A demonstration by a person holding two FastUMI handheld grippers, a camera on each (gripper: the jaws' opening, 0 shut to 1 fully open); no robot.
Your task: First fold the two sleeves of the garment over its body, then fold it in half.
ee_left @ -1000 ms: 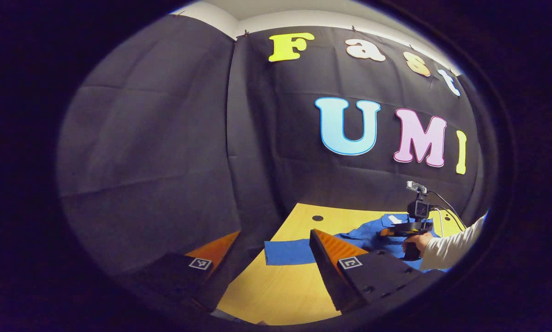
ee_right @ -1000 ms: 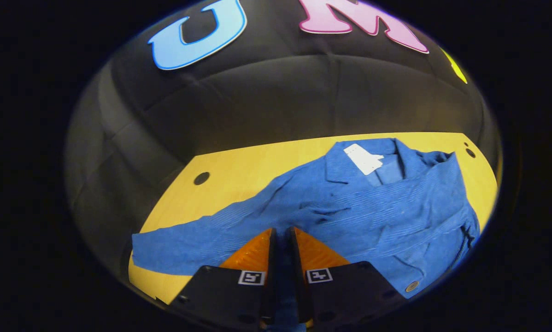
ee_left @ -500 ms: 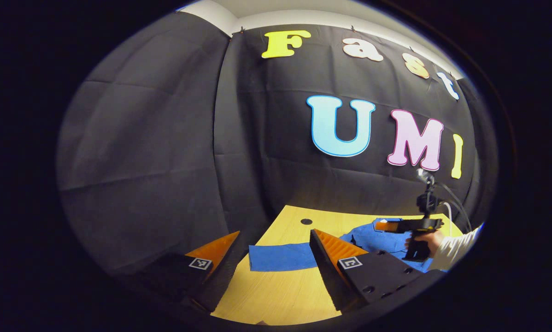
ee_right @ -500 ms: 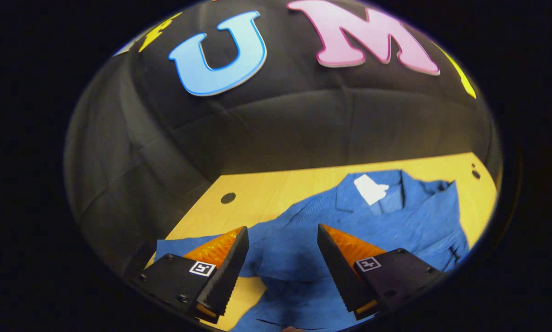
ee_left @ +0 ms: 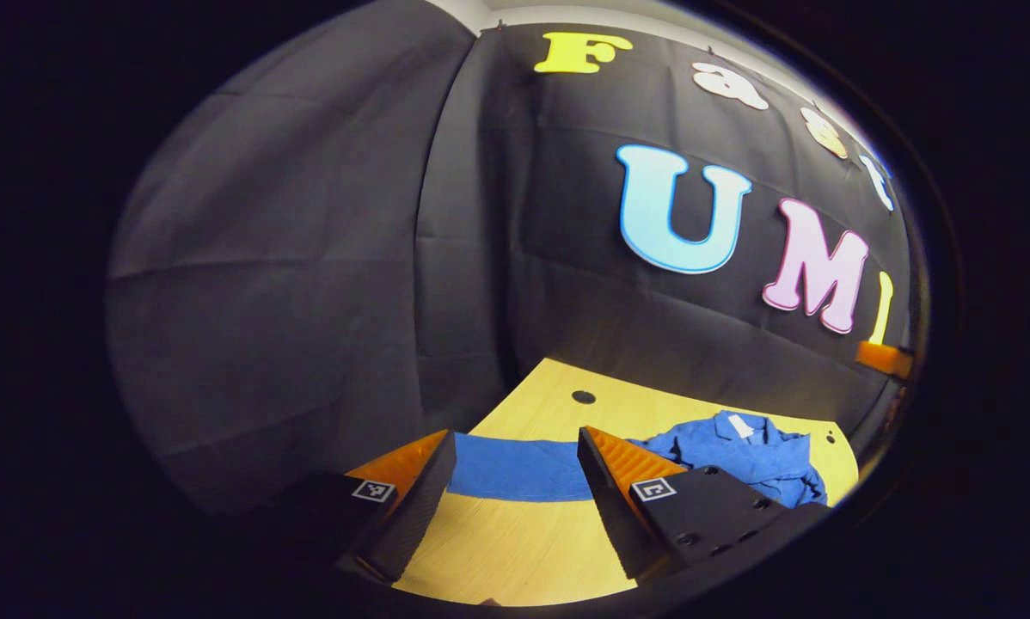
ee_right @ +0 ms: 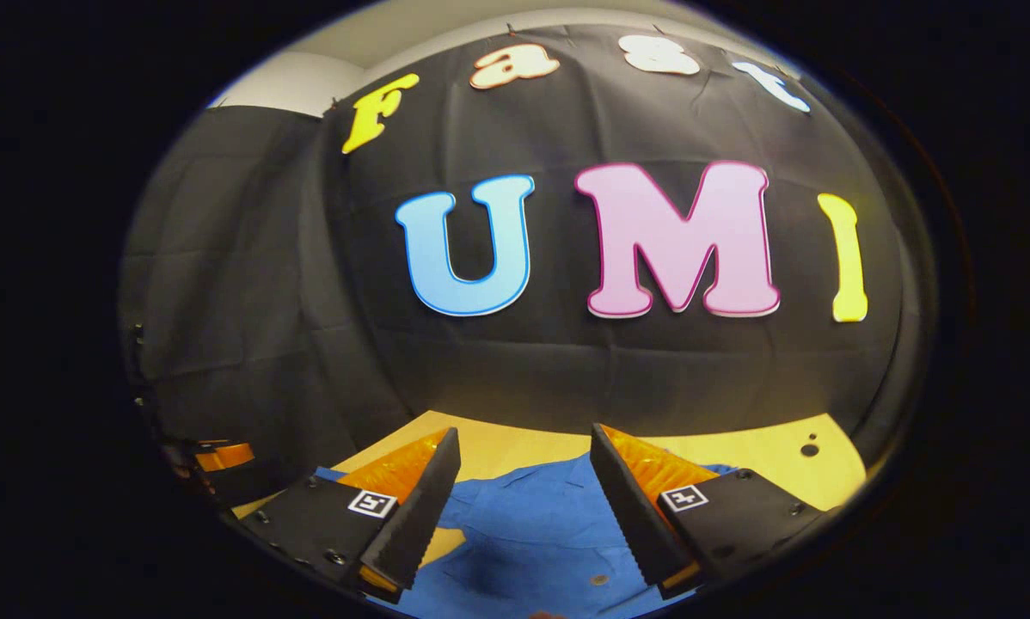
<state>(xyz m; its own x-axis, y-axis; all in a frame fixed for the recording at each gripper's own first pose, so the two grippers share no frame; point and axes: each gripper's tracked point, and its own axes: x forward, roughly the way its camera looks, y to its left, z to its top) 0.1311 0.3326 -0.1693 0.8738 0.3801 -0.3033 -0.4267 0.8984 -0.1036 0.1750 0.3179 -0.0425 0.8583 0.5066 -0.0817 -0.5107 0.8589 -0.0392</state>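
The right gripper (ee_right: 524, 503), clamped on the blue garment (ee_right: 532, 537) a second ago, now hovers spread above it; the left gripper (ee_left: 515, 490) stays spread, the sleeve (ee_left: 519, 468) lying flat just ahead between its fingers.

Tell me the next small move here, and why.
Probably lower the left gripper onto the outstretched sleeve and close on it. The left gripper is open, with that sleeve lying flat on the wooden table between its fingers and not yet folded over the blue shirt. The right gripper is open above the shirt's body, holding nothing.
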